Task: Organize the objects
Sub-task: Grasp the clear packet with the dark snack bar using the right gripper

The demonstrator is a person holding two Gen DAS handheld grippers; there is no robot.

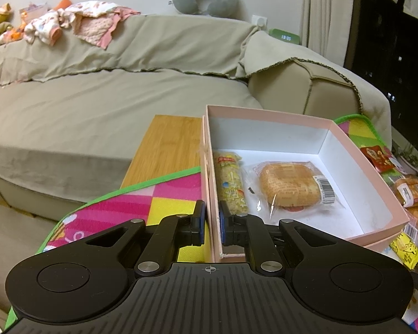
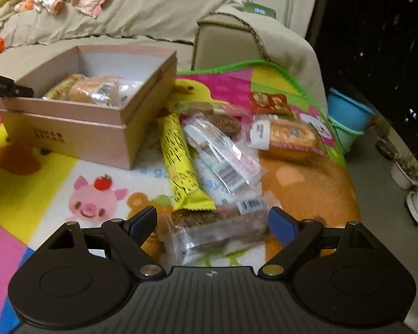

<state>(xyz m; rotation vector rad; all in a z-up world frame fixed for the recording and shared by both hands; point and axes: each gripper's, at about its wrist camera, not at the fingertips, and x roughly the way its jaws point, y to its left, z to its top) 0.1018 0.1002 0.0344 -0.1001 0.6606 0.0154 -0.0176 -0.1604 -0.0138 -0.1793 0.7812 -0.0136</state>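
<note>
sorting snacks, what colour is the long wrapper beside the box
Yellow wrapper with black print, clearest in the right wrist view.

Green digital clock point(image 1: 285, 37) on the sofa arm showing pale digits near 18:35, barcode label on the clear-wrapped round bun point(image 1: 289, 188) in the pink cardboard box point(image 1: 376, 186), dark printed lines on that box's outer wall, too blurred to read

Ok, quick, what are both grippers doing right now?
Left gripper: shut on the pink box wall.
Right gripper: open, holding nothing, over a clear-wrapped snack.
</note>
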